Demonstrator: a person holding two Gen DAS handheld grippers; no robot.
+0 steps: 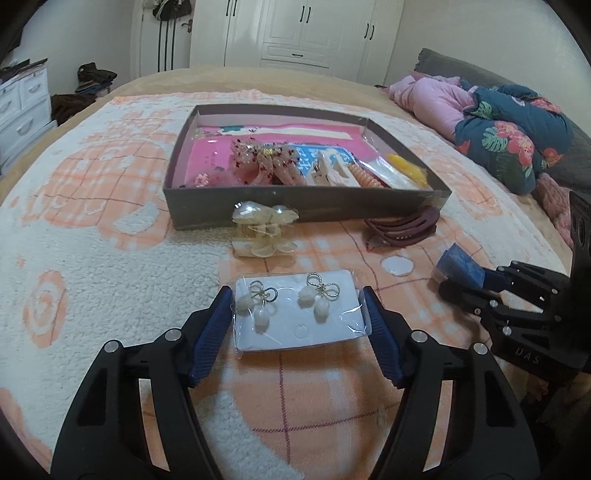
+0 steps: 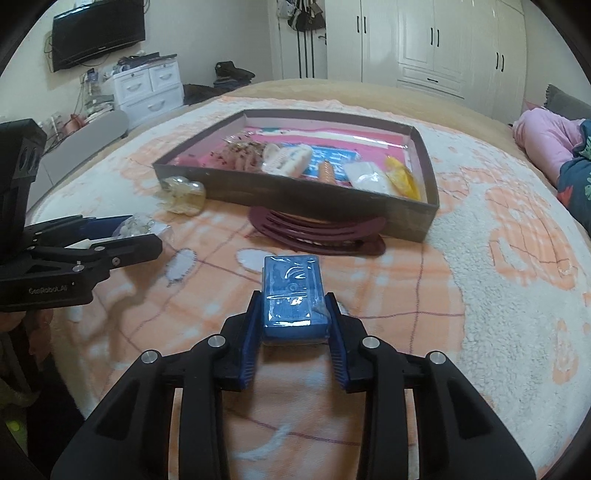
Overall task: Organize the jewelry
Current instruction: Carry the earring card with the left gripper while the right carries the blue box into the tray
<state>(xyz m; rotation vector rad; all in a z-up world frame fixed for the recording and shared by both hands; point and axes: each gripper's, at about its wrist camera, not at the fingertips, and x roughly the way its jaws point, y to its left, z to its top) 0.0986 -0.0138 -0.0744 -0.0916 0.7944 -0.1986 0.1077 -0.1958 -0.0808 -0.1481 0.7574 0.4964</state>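
My left gripper (image 1: 297,299) is shut on a white earring card (image 1: 297,314) in a clear sleeve, with two pearl-and-bow earrings, held over the blanket. My right gripper (image 2: 293,308) is shut on a small blue packet (image 2: 293,293) wrapped in plastic. The brown open box (image 1: 306,206) lies ahead on the bed and holds hair clips, a coil tie and packets. It also shows in the right wrist view (image 2: 317,197). A clear yellowish flower clip (image 1: 264,230) and a maroon hair claw (image 1: 402,227) lie in front of the box.
The bed has a peach and white fleece blanket (image 1: 110,258). Folded quilts and pink clothes (image 1: 498,129) lie at the right. White drawers (image 2: 147,90) and a wall TV (image 2: 98,31) stand beyond the bed. The left gripper shows in the right wrist view (image 2: 122,236).
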